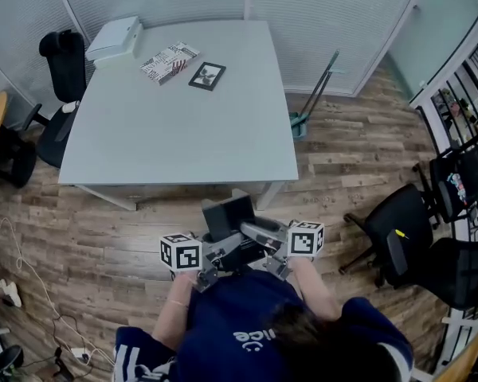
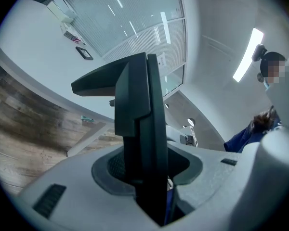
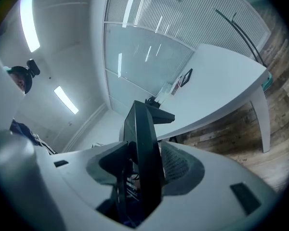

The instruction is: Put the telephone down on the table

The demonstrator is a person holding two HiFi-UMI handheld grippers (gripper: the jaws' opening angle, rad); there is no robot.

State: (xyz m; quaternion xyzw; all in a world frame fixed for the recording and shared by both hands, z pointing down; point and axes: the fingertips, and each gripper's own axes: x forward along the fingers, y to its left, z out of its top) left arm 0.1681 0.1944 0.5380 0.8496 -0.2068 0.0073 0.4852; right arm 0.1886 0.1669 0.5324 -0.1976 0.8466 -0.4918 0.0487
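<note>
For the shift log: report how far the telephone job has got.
Done: the telephone is gripped, left gripper and right gripper both shut on it. In hand: it is held in the air, short of the table. Left: carry it over the bare top, set it down, let go.

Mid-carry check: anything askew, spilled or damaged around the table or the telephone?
Nothing stands out. The telephone is clamped between the left hand-held gripper and right hand-held gripper, short of the table; box, magazine and picture frame lie near its far-left corner.
</note>
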